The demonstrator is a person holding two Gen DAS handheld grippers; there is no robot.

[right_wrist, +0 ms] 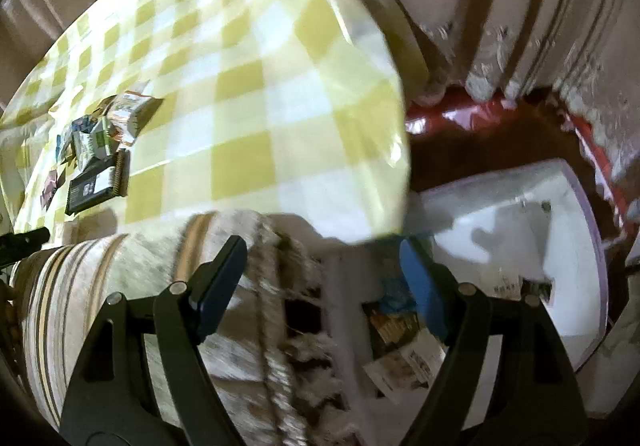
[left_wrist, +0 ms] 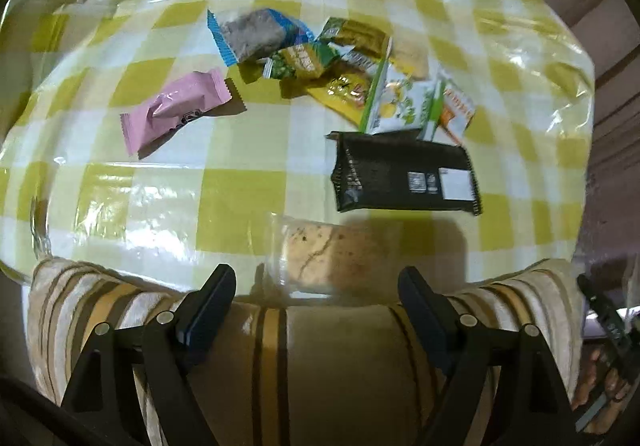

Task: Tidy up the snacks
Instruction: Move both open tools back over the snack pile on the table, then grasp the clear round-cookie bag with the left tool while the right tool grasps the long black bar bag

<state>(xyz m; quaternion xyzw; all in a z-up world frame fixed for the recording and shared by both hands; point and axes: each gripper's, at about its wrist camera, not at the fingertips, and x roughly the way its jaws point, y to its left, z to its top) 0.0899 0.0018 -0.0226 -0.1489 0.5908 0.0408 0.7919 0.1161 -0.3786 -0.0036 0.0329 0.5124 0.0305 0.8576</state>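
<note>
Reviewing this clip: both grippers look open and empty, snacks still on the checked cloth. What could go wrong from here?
1. The clear-wrapped biscuit lies at the table's near edge; a nudge from the open left gripper might push it off.
2. The snack pile overlaps, so a grasp may catch two packets.
3. The right gripper hangs over the white bin beside the table; its view is blurred, so aim may suffer.

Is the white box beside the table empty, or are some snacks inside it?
Not empty. In the right wrist view the white box holds a few snack packets at its near end; the far part is bare.
</note>
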